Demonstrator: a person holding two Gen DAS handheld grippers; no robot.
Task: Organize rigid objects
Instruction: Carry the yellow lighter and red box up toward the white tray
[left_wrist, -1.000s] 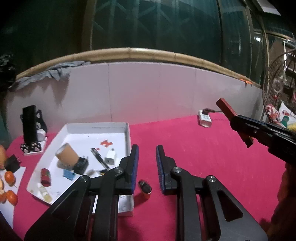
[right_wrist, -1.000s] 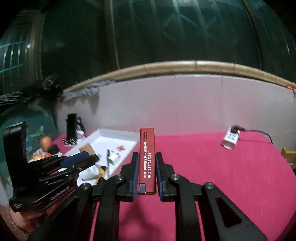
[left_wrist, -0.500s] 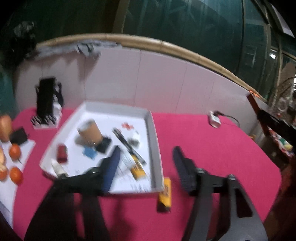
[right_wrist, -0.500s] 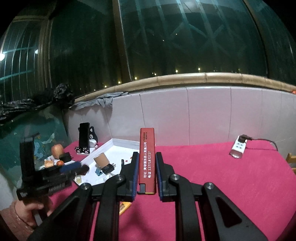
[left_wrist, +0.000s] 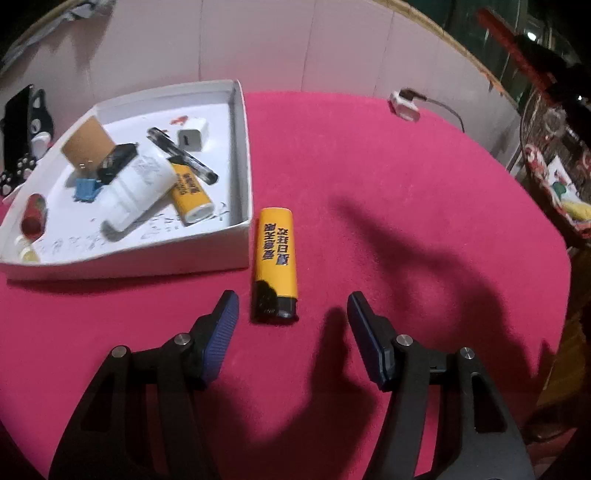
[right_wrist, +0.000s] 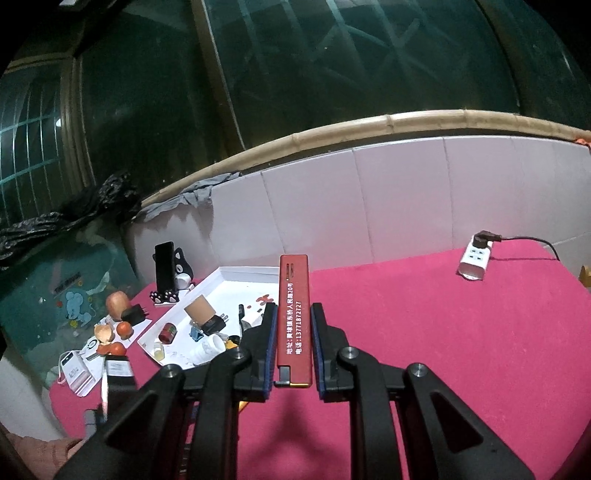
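Observation:
A yellow lighter (left_wrist: 275, 254) with a black cap lies on the red tablecloth (left_wrist: 406, 221), just right of the white tray (left_wrist: 242, 155). My left gripper (left_wrist: 291, 299) is open and tilted down over it, the fingertips flanking the black cap without touching. The tray holds another yellow lighter (left_wrist: 190, 192), a white tube (left_wrist: 140, 181), a pen (left_wrist: 181, 155), a white charger (left_wrist: 192, 134) and a cardboard roll (left_wrist: 86, 146). My right gripper (right_wrist: 293, 308) is shut on a slim red lighter (right_wrist: 294, 280) with white print, held above the cloth to the right of the tray (right_wrist: 251, 271).
A white power strip (right_wrist: 474, 260) with a black cable lies at the far right of the table. Left of the tray stand a phone on a cat-shaped holder (right_wrist: 166, 273), some fruit (right_wrist: 118, 310) and a power bank (right_wrist: 75, 373). A tiled wall (right_wrist: 369, 206) closes the back.
My left gripper's jaws have spread wide and it has dropped and tipped down toward the cloth, bringing the yellow lighter close between the fingertips. The right gripper keeps hold of the red lighter.

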